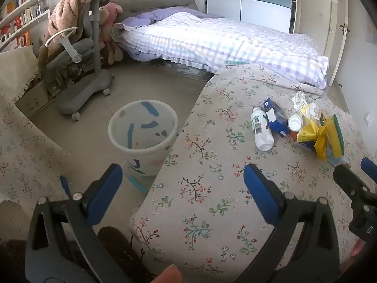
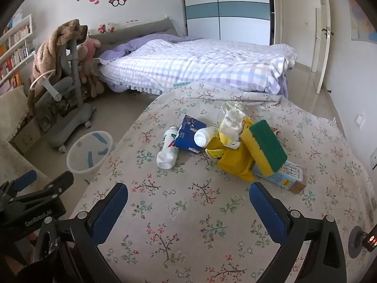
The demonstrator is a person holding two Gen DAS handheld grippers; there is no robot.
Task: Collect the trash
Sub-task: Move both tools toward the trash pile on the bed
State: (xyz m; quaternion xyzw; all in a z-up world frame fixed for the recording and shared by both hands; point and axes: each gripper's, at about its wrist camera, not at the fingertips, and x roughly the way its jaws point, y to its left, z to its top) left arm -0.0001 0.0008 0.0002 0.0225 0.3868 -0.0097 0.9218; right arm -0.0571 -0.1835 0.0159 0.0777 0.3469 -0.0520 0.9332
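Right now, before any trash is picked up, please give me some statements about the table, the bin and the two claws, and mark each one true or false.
1. The translucent white plastic bin stands on the floor beside the floral-cloth table. True.
2. The left claw is shut on the white plastic bottle. False: it is open and empty; the bottle lies on the table.
3. The yellow sponge with green scrub pad rests on top of the trash pile. True.
4. The right claw is open and holds nothing. True.
5. The blue carton is inside the bin. False: it lies on the table.
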